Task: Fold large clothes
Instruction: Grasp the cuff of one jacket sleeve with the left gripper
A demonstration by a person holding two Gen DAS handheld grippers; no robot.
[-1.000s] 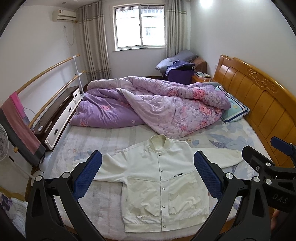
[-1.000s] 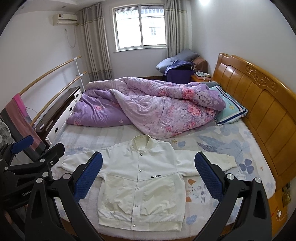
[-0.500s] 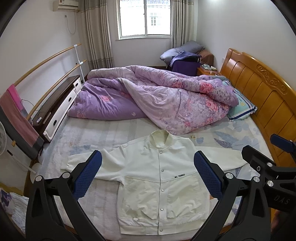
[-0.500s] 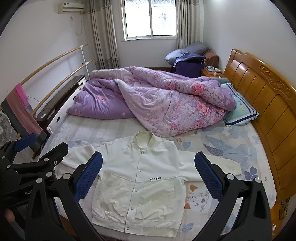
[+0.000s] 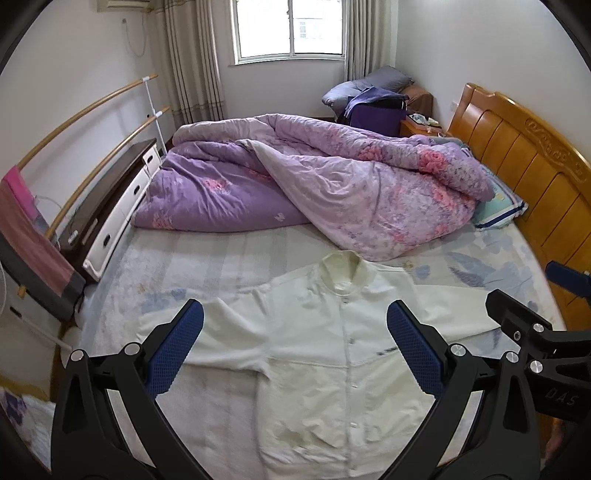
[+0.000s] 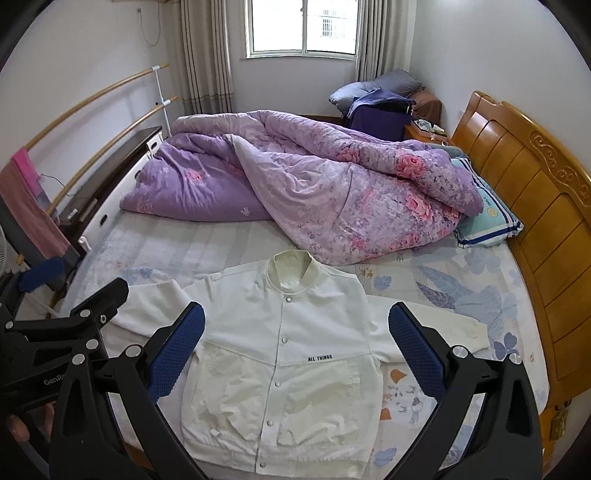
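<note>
Jacket (image 6: 280,354): it lies flat and face up on the bed (image 6: 207,243), buttoned, collar pointing toward the quilt, hem at the bed's near edge. Both sleeves spread out sideways from the jacket. "ALL THINGS" is printed on the chest.
Left tongs (image 5: 295,350): you hold them above the jacket with the blue pads wide apart and nothing between them. From this view the pads frame the jacket's chest and one sleeve.
Right tongs (image 6: 297,350): also spread wide and empty, held above the jacket, pads apart from the cloth. Your left tongs show at this view's left edge, out past the jacket's sleeve.
Hand (image 6: 18,424): your fingers show on the left tool's grip, beside the jacket's near corner.
Quilt (image 6: 314,192): purple, floral, bunched on the bed just beyond the jacket's collar. Its nearest fold comes close to the collar; you cannot tell if they touch.
Pillow (image 6: 487,218): beyond the jacket's far sleeve, against the headboard (image 6: 535,184), partly under the quilt.
Dresser (image 6: 110,177): beside the bed, on the opposite side of the jacket from the headboard.
Window (image 6: 303,26): on the far wall, past the quilt from the jacket.
</note>
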